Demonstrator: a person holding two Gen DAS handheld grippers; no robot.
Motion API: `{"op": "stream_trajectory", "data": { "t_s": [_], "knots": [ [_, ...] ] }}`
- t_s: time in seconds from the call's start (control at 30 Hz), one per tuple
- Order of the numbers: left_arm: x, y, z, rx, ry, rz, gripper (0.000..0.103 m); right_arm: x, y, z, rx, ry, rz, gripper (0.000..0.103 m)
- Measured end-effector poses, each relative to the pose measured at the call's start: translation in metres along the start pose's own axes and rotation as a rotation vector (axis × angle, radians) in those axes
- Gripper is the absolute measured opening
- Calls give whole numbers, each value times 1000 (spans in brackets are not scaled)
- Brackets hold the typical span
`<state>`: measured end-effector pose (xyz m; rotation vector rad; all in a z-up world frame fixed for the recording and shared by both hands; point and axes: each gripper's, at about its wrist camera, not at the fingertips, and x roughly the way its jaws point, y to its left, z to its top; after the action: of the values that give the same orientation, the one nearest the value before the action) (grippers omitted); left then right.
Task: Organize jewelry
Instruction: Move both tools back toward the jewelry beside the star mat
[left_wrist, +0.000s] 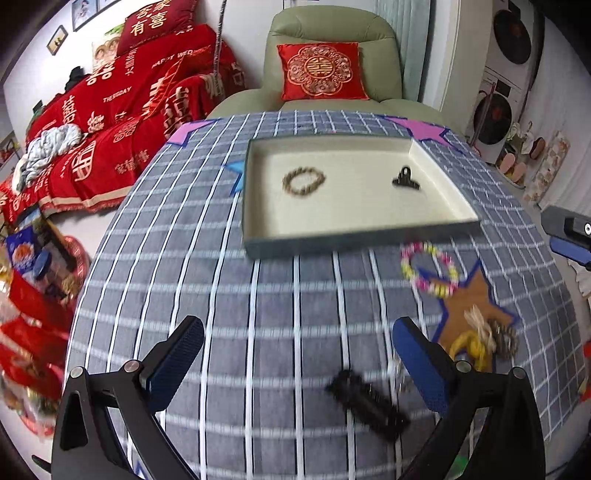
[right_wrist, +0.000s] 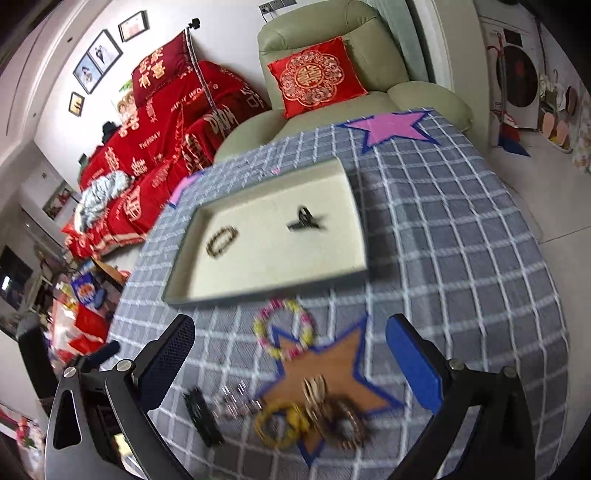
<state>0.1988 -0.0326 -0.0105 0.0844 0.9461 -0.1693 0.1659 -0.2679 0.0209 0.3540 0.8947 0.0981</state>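
A shallow cream tray (left_wrist: 354, 236) (right_wrist: 258, 291) lies on the checked tablecloth. Inside it are a brown bead bracelet (left_wrist: 303, 181) (right_wrist: 221, 240) and a black hair claw (left_wrist: 405, 179) (right_wrist: 304, 220). In front of the tray lies a pink and yellow bead bracelet (left_wrist: 428, 269) (right_wrist: 285, 334). On an orange star patch (right_wrist: 332, 373) sits a heap with a yellow bracelet (right_wrist: 279, 424) (left_wrist: 469, 345) and a dark bracelet (right_wrist: 341, 419). A black comb clip (left_wrist: 367, 404) (right_wrist: 202, 415) lies near. My left gripper (left_wrist: 297, 360) is open above bare cloth. My right gripper (right_wrist: 290, 358) is open above the star, holding nothing.
A green armchair with a red cushion (left_wrist: 321, 72) stands behind the table. A red-covered sofa (left_wrist: 122, 118) is at the left, with bags on the floor (left_wrist: 33, 280). Pink star patches (right_wrist: 391, 125) mark the far cloth. The right gripper's blue finger (left_wrist: 569, 240) shows at the left view's right edge.
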Motion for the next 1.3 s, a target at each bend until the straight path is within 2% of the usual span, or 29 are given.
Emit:
{"op": "stream_trajectory", "data": {
  "t_s": [0.4,0.6,0.8,0.93,1.03,1.13,1.3],
  "knots": [
    [6,-17,-54,-45,90,8,103,-10,-45,-73,60,58,-102,103],
    [15,-19,-64,-91,121,29,103,-11,-57,-85,42,64,-177,103],
    [23,-23,-66,-105,139,45,103,-3,-64,-86,14,74,-213,102],
    [27,-25,-66,-114,144,55,103,8,-64,-87,-25,96,-228,95],
    [28,-27,-64,-118,141,59,103,15,-61,-88,-57,111,-232,94],
    [29,-29,-63,-115,138,63,103,22,-55,-90,-93,126,-229,82],
    [32,-34,-64,-98,145,57,103,30,-42,-89,-156,130,-236,77]
  ]
}}
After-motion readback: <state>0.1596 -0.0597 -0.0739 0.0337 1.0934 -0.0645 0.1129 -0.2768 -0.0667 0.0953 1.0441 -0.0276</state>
